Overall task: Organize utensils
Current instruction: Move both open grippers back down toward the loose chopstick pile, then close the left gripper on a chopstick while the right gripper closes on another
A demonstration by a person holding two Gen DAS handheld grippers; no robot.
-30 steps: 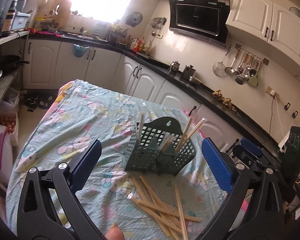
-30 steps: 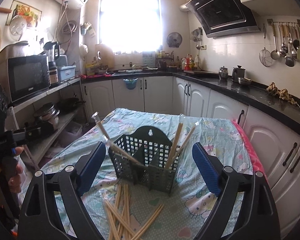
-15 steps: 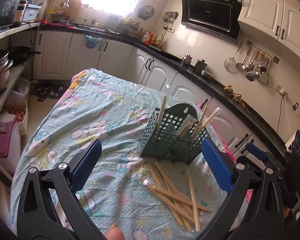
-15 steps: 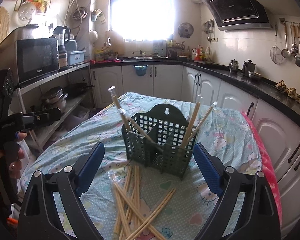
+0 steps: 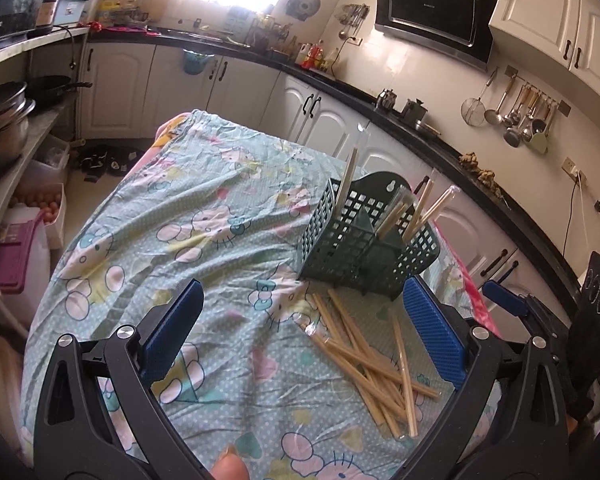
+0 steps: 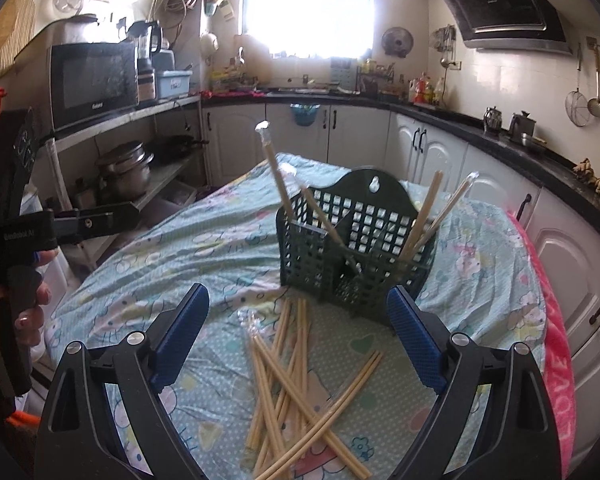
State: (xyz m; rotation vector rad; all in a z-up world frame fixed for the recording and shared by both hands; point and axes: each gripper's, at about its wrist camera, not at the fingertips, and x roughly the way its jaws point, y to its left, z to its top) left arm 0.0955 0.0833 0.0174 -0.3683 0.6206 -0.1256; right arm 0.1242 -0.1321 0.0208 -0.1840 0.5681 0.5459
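Observation:
A dark green slotted utensil basket (image 5: 364,240) (image 6: 356,248) stands on the cloth-covered table (image 5: 204,216), with several wrapped chopsticks (image 6: 274,172) leaning upright in its compartments. A loose pile of chopsticks (image 5: 372,356) (image 6: 296,380) lies on the cloth just in front of the basket. My left gripper (image 5: 300,328) hovers open above the cloth, left of the pile, holding nothing. Over the pile my right gripper (image 6: 298,332) is open and empty too. The left gripper's body (image 6: 28,232) and a hand show at the right wrist view's left edge.
White kitchen cabinets (image 6: 428,148) and a black counter wrap around behind the table. A shelf with pots (image 6: 124,168) and a microwave (image 6: 92,80) stands at the left. A pink towel (image 6: 556,352) hangs along the table's right edge.
Both grippers have pulled back and tipped down, so the basket sits farther off and the loose pile fills more of each view. Both stay open.

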